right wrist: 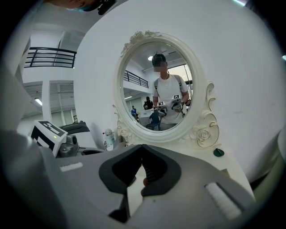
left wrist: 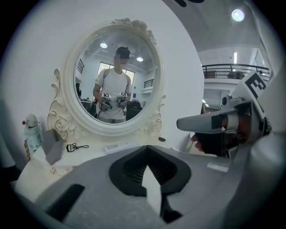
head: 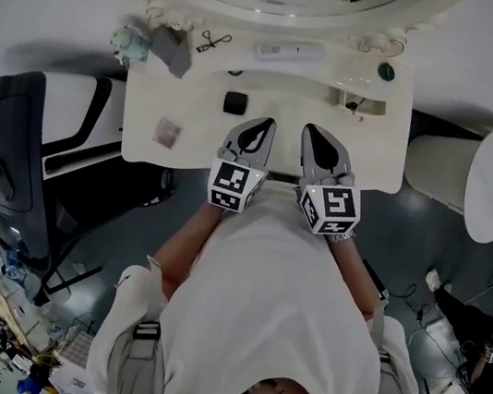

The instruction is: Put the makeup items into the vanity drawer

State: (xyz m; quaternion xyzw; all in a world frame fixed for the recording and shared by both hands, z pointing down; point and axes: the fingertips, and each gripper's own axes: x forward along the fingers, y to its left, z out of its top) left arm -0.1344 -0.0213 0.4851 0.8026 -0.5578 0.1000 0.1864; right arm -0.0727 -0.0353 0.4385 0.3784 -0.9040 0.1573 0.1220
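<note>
as the head view shows, left tongs (head: 260,126) and right tongs (head: 317,136) sit at the front edge of the white vanity table (head: 149,110), near a small black square case (head: 235,103); black eyelash curler (head: 213,42) and white tube (head: 289,53) lie farther back. left gripper view: left tongs (left wrist: 147,152) closed, empty. right gripper view: right tongs (right wrist: 143,150) closed, red speck inside, unclear what.

The left gripper (left wrist: 147,151) is holding its grey jaws together with nothing between them, pointing at an oval white carved-frame mirror (left wrist: 114,58) that is reflecting a person in a white T-shirt holding 2 grippers. A black wire eyelash curler (left wrist: 76,146) and a flat white tube (left wrist: 117,146) are lying apart on the white vanity top (left wrist: 91,154)
</note>
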